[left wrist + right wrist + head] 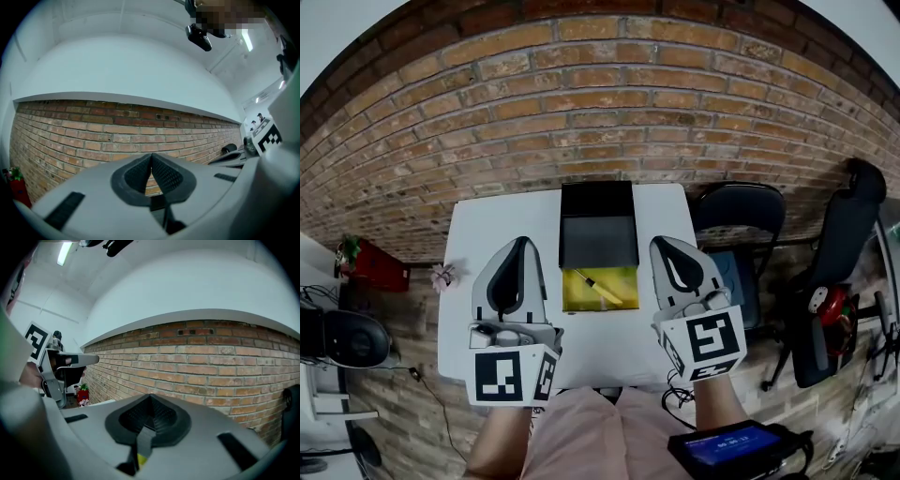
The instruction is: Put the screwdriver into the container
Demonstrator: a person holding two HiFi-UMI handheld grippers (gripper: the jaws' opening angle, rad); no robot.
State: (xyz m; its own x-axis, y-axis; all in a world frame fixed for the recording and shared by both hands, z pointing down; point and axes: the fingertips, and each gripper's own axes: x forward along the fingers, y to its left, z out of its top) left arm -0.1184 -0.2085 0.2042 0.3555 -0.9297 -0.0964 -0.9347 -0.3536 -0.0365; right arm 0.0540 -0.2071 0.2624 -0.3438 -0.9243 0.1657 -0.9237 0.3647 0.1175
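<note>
Screwdriver (598, 289) lies diagonally on the yellow floor of the container (577, 300), tip toward the far left, handle toward the near right. It is fully inside the walls, so by my reading the placing is done. The black section (597, 225) behind the yellow tray looks like its lid, swung back to leave the opening free.

Left gripper (521, 244) and right gripper (664, 244) sit on either side of the container above the white surface (478, 234), apart from it. This is probably a neutral pose that keeps the tray in sight. Each gripper view shows the ribbed fingers (161, 171) pressed tip to tip with nothing between them – only brick wall (211, 366) beyond.

Writing: none legible. The marker cubes (514, 375) carry only black-and-white square patterns, and the blue screen of the device (727, 445) near the person's lap is too small to read
</note>
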